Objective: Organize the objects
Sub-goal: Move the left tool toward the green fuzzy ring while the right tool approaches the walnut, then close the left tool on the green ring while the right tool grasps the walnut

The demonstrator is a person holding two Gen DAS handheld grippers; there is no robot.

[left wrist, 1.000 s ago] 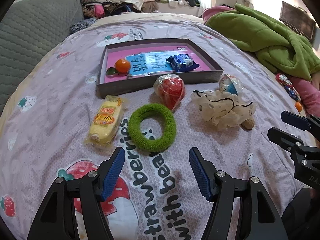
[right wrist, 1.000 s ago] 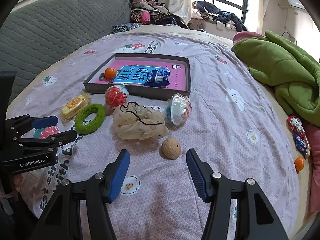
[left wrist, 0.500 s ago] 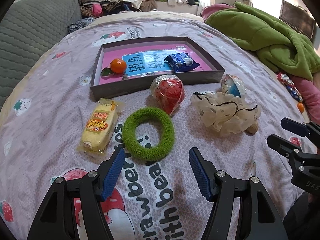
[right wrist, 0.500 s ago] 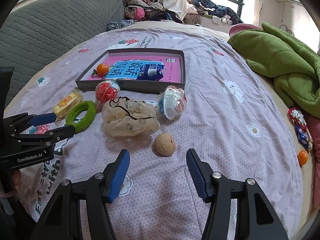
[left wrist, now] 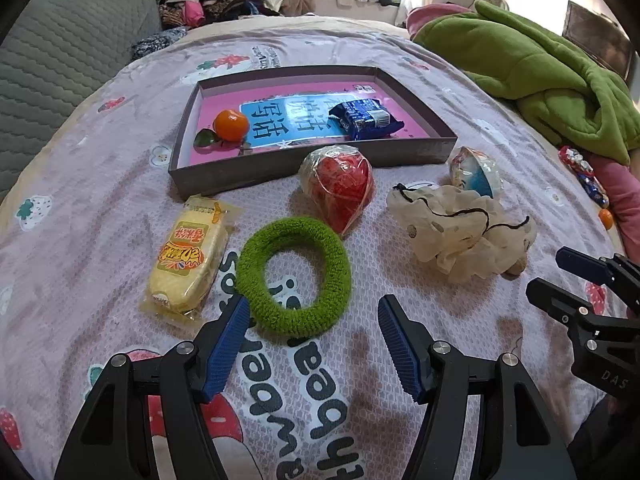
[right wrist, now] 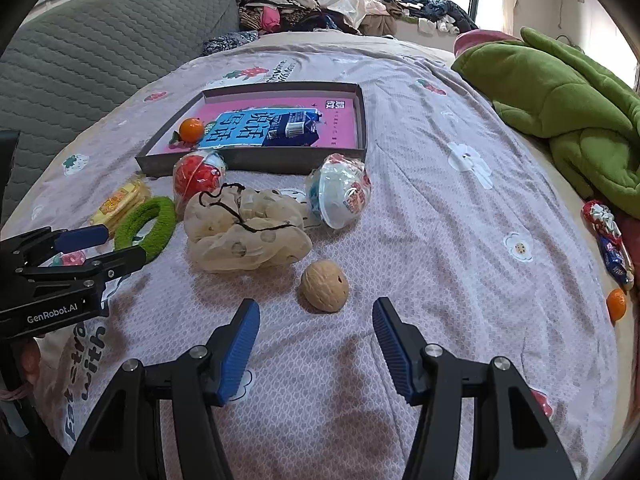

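"GenRobot.AI" is printed white on the left gripper body, far left in the right wrist view. The bedspread just under the left gripper's jaws shows upside-down "with", "bear" and part of "strawberries". The right gripper body shows "DAS".

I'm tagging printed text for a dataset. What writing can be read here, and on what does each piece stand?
"GenRobot.AI": side of the left gripper.
"DAS": right gripper, cut off by the frame.
"with", "bear", "Eat stra": bedspread, upside down, partly hidden.
Large Chinese characters: blue panel in the box, inverted, not legible to me.
Yellow snack pack: lettering unreadable.
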